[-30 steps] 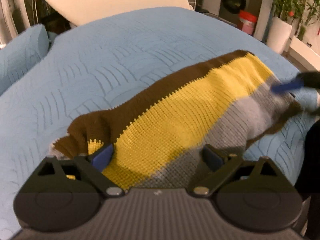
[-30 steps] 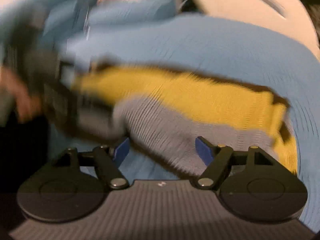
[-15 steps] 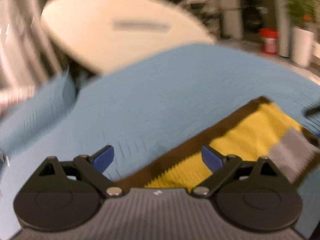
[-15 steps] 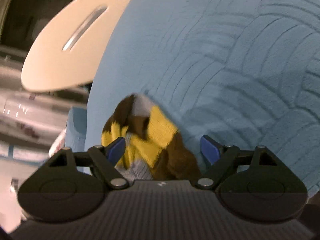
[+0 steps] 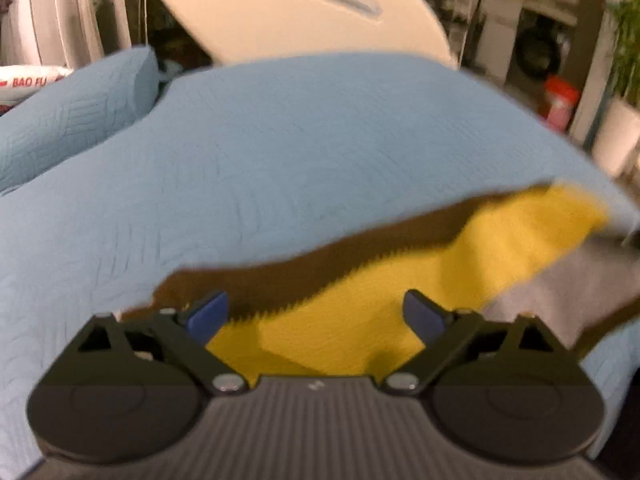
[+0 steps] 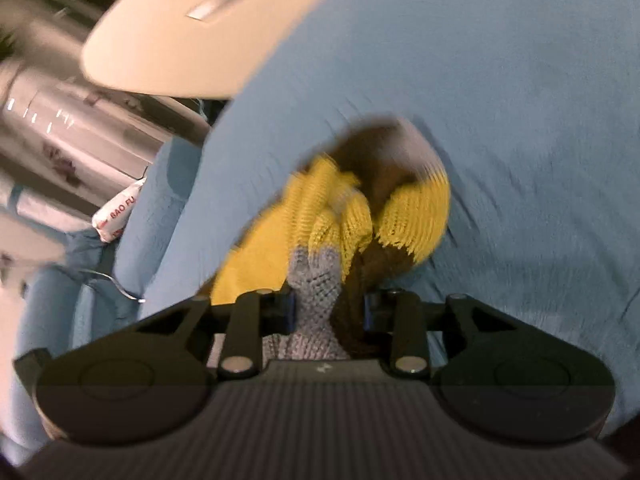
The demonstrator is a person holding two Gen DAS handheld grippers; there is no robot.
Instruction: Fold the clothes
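Note:
A knitted sweater [image 5: 420, 272] with brown, yellow and grey stripes lies on the blue quilted bed cover [image 5: 280, 140]. In the left wrist view my left gripper [image 5: 316, 316] is open, its blue pads spread wide over the sweater's yellow band near its brown edge. In the right wrist view my right gripper [image 6: 329, 312] is shut on the sweater [image 6: 360, 216], pinching bunched grey and brown knit between its narrow jaws. The rest of the garment hangs crumpled ahead of the fingers, above the bed cover [image 6: 500, 100]. Both views are motion-blurred.
A cream headboard [image 5: 296, 12] stands behind the bed. A blue pillow [image 5: 76, 112] lies at the left. A red bin [image 5: 560, 100] and white plant pots [image 5: 616, 136] stand on the floor at the right, past the bed's edge.
My right gripper has closed on the bunched sweater, having stood open half a second ago. The left gripper has moved back over the yellow band, still open.

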